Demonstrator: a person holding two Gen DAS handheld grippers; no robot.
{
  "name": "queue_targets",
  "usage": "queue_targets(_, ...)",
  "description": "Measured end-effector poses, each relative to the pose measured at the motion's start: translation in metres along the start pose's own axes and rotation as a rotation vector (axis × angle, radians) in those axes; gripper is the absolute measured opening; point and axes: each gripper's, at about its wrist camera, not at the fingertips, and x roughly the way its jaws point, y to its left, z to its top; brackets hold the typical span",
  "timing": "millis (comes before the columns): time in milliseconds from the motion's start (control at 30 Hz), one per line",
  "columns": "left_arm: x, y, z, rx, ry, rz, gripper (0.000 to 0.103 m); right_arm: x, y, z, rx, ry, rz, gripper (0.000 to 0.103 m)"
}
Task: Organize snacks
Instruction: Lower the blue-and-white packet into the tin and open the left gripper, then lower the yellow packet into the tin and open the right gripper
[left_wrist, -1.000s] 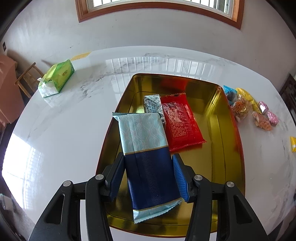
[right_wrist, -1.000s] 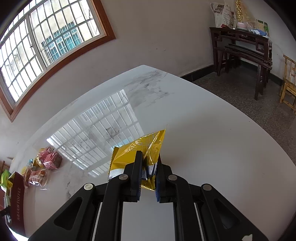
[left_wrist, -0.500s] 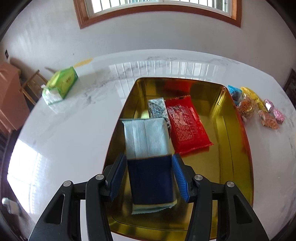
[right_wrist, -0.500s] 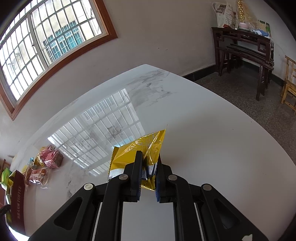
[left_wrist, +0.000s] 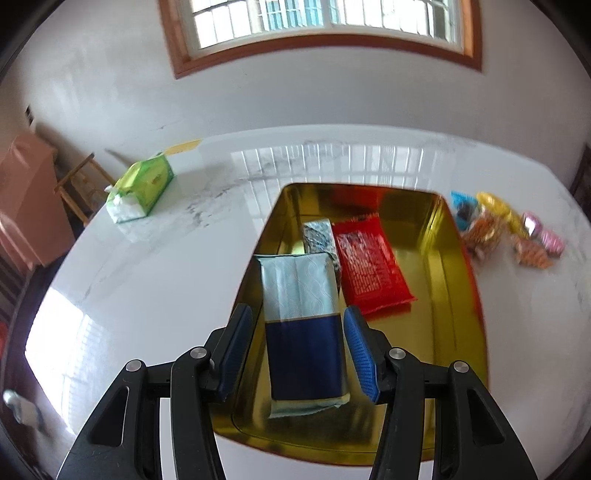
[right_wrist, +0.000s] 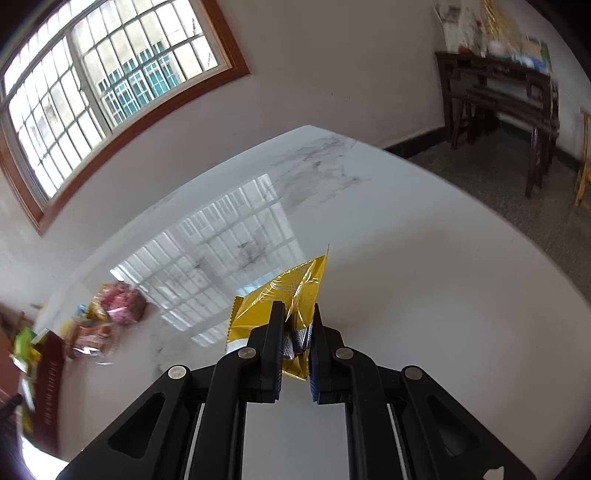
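Blue-and-teal snack packet (left_wrist: 301, 321) lies in the gold tray (left_wrist: 458, 317) between the left claw's (left_wrist: 299, 339) parted fingers (untouched); right claw (right_wrist: 297, 332) pinches a gold wrapper (right_wrist: 280, 302).

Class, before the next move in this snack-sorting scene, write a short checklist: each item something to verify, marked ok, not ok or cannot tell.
1. Blue packet lies inside the gold tray: ok.
2. Left gripper is open, pads clear of the blue packet: ok.
3. Free space in the tray right of the red packet: ok.
4. Right gripper is shut on the yellow packet: ok.
5. Every snack is in the tray: not ok; loose snacks lie on the table.
6. Grip firm enough for carrying: cannot tell.
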Motion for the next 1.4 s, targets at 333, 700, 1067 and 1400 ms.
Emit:
queue_targets(333, -0.037, 0.002, -0.003, -0.074, -0.058, -0.06, 0.053, -0.024, 0.011, 0.002, 0.036, -0.002, 0.103, 0.008)
queue_targets(700, -0.05, 0.003, -0.006, -0.104, -0.052, -0.09, 0.053, -0.047, 0.055, 0.005, -0.014, -0.005, 0.209, 0.007)
queue_targets(1067, -0.056, 0.021, -0.017, -0.123, -0.057, -0.08, 0.053, -0.049, 0.152, -0.005, -0.102, 0.072, 0.409, 0.007)
queue_targets(1400, -0.055, 0.03, -0.028, -0.116, -0.042, -0.077, 0.054, -0.047, 0.267, -0.028, -0.216, 0.187, 0.614, 0.007)
